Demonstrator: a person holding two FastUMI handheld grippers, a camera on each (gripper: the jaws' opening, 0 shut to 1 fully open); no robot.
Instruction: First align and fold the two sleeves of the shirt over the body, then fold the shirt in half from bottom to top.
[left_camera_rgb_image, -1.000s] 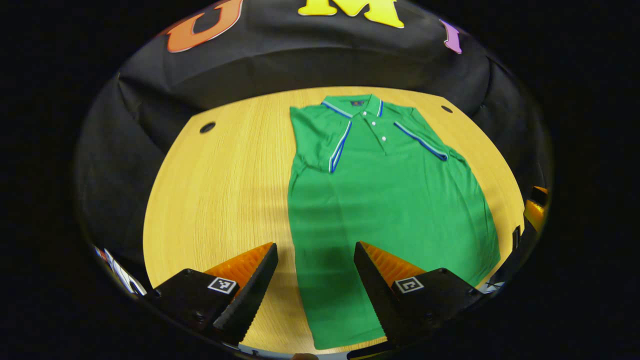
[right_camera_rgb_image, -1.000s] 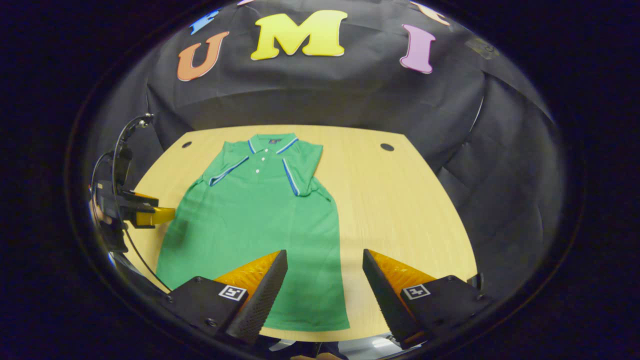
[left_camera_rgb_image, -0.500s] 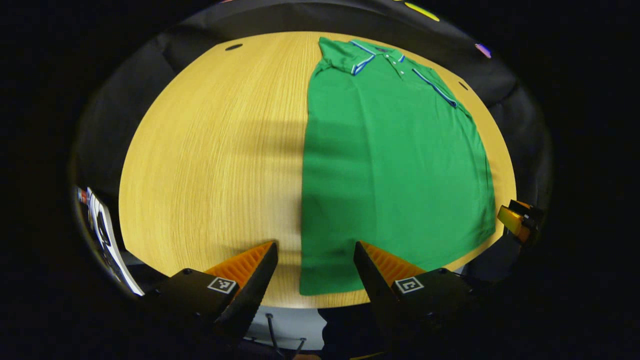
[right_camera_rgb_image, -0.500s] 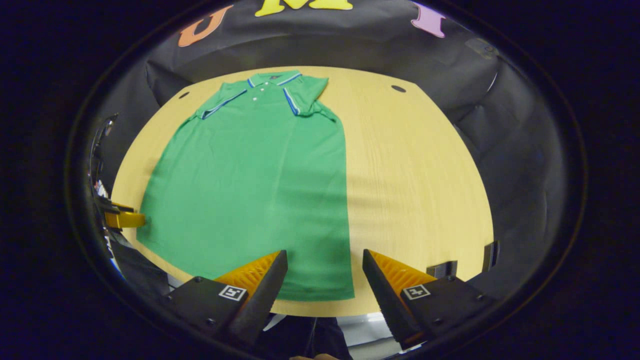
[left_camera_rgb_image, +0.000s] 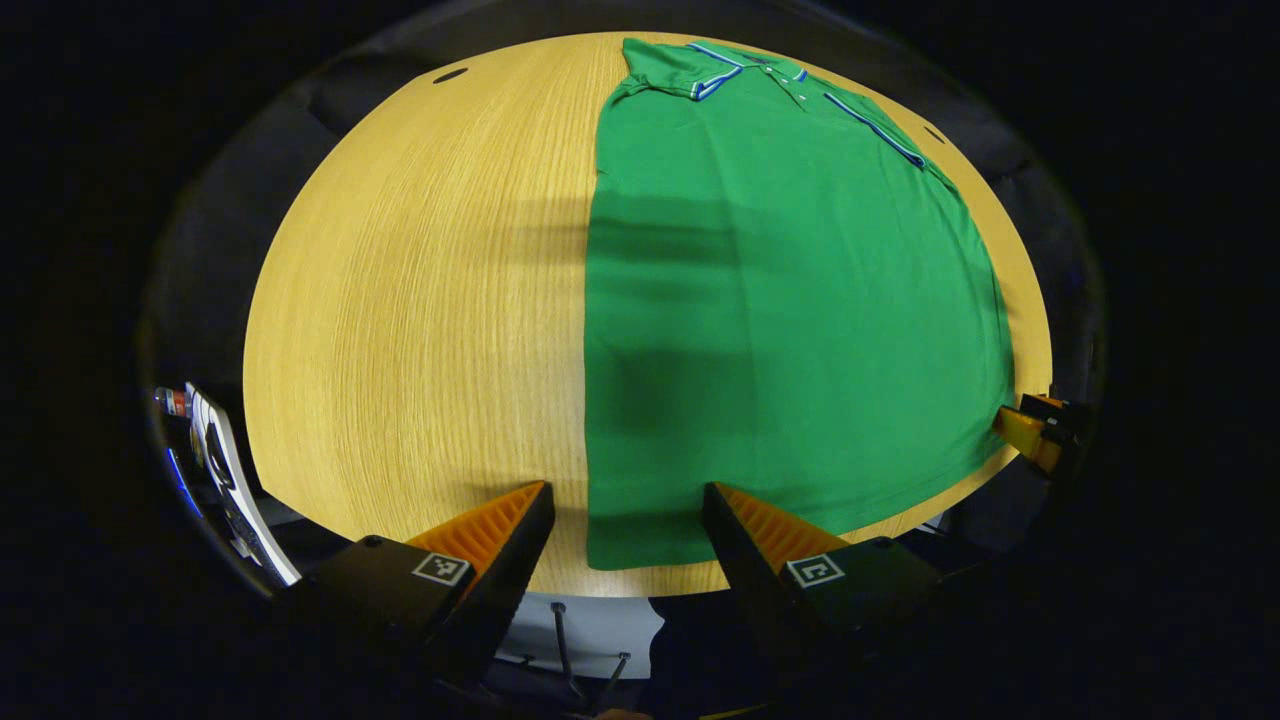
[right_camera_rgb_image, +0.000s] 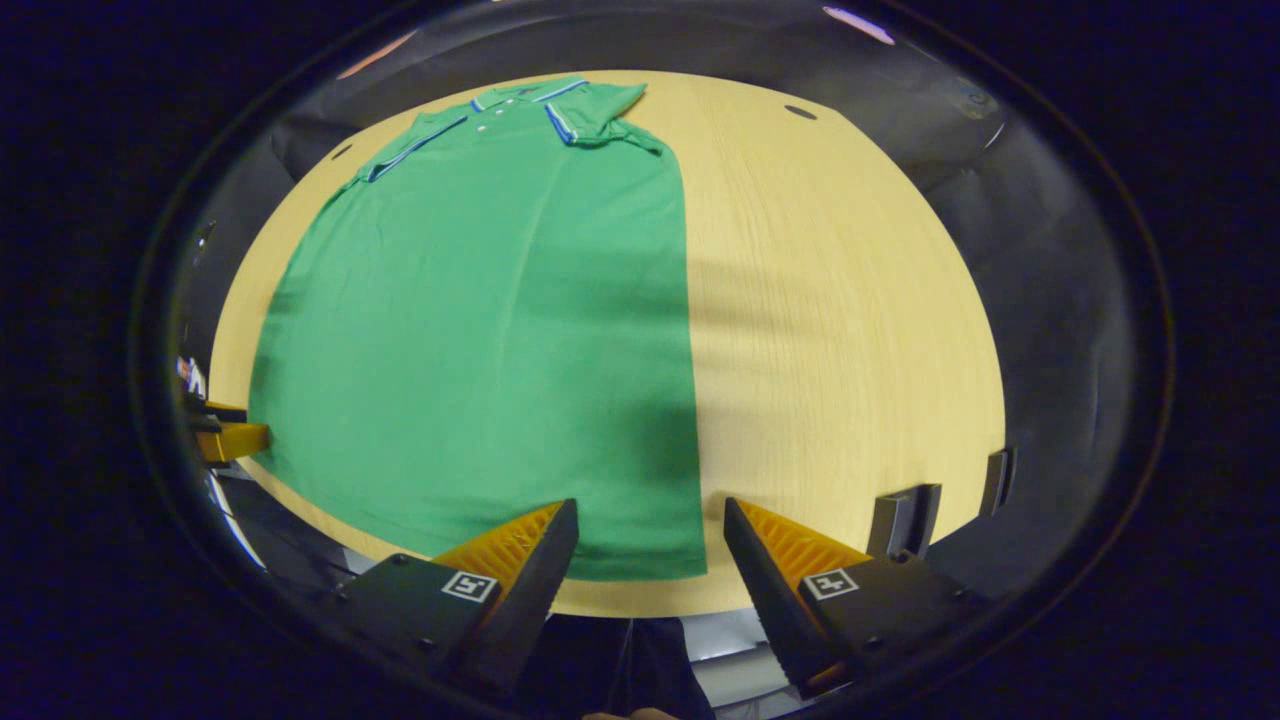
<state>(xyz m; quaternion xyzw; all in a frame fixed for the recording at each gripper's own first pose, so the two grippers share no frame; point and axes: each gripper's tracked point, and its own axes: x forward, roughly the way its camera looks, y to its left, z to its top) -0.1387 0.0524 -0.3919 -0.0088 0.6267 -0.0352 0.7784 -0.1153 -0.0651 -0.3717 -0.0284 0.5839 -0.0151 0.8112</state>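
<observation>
The green shirt (left_camera_rgb_image: 790, 300) lies flat on the wooden worktop (left_camera_rgb_image: 420, 300), collar at the far end, both sleeves (right_camera_rgb_image: 600, 105) folded over the body, hem at the near edge. The left gripper (left_camera_rgb_image: 625, 500) hovers with jaws apart over the hem's left corner; the right gripper (right_camera_rgb_image: 650, 515) hovers likewise, jaws apart, over its right corner.

A light wooden desk (left_camera_rgb_image: 400, 300) with fine lengthwise grain and small dark cable holes (right_camera_rgb_image: 800, 112) near its far corners stands against black cloth booth walls (right_camera_rgb_image: 1060, 330), softly shadowed.
</observation>
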